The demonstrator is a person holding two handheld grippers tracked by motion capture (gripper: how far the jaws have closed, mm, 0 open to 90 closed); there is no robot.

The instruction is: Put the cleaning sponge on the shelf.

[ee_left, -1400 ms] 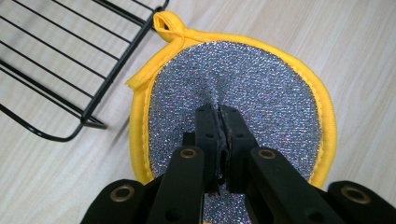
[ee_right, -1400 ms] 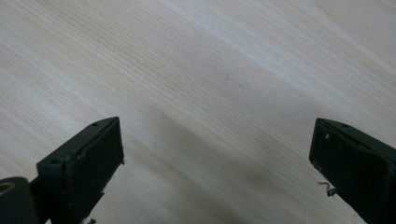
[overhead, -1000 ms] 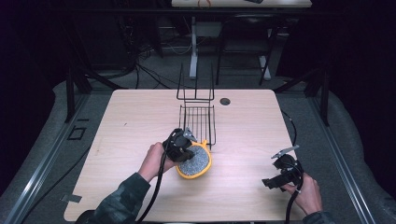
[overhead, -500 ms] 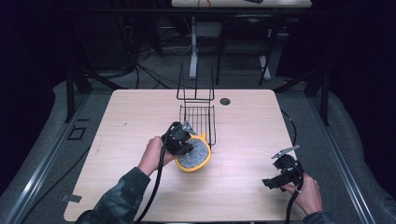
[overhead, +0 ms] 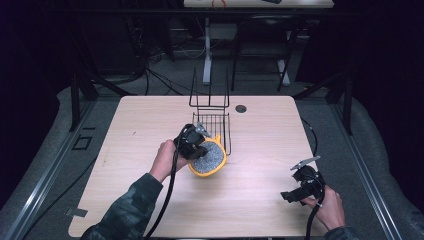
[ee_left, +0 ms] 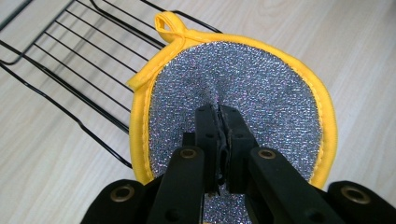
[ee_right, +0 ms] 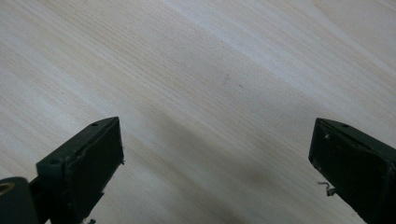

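- High view showed the left gripper point(overhead: 196, 145) at mid-frame, pinching a round pot holder point(overhead: 209, 159) with a silver face and yellow trim, just below the wire rack point(overhead: 215, 125).
- Left gripper view had the jaws pressed together on a fold of the silver fabric near its middle; the yellow hanging loop point(ee_left: 169, 24) at the upper left of the frame overlapped the rack's outer wires.
- Right gripper point(overhead: 300, 186), at the lower right of the high view, sat over bare table point(ee_right: 196, 93) with its jaws spread wide and nothing between them.
- Judged from this, the step was carrying the pot holder onto the rack.
- To do it well, the pinch should stay firm, the pad should be lifted clear of the rack's rim before moving across, and the loop kept from snagging a wire.
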